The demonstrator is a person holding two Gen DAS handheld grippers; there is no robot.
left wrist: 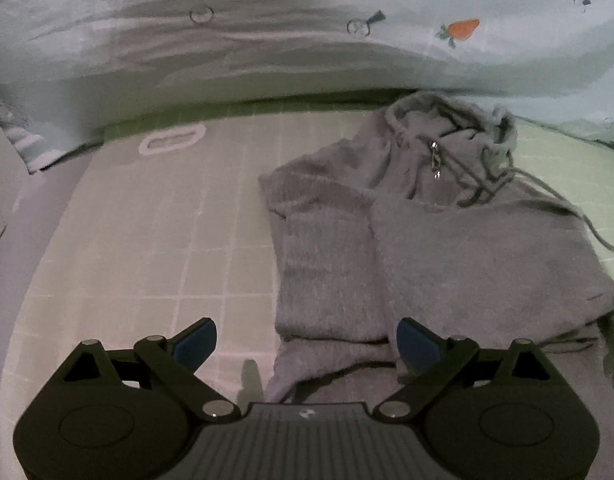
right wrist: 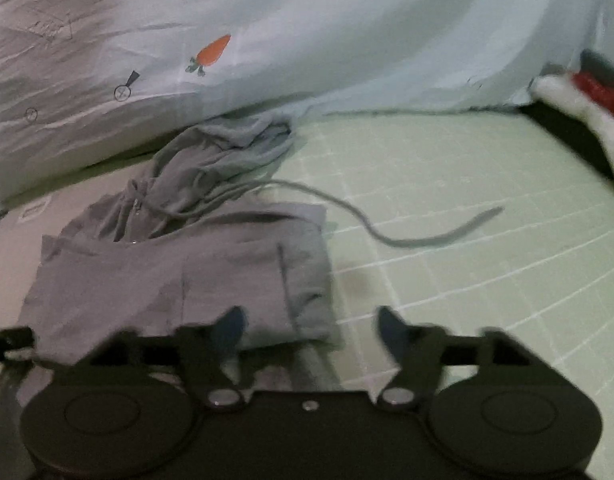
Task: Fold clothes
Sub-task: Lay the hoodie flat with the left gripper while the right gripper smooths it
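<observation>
while the grey hoodie (left wrist: 447, 248) lies partly folded on the green grid mat (right wrist: 467, 208), both tools hang just short of it with nothing in them. left hand-held gripper (left wrist: 307, 342): fingers spread wide, blue pads (left wrist: 195, 344) bare, the near hem of the hoodie lying between and under them, contact not clear. right hand-held gripper (right wrist: 307, 330): fingers also spread wide, empty, blurred; its left finger sits over the hoodie's right edge, its right finger over bare mat. hoodie sleeves are folded in over the body, hood (right wrist: 235, 140) bunched at the far end against a pale blue quilt (right wrist: 347, 40) printed with carrots. zip pull (left wrist: 435, 160) visible at the collar. one drawstring (right wrist: 407, 232) trails loose across the mat to the right. red and white cloth (right wrist: 587, 92) at far right edge
</observation>
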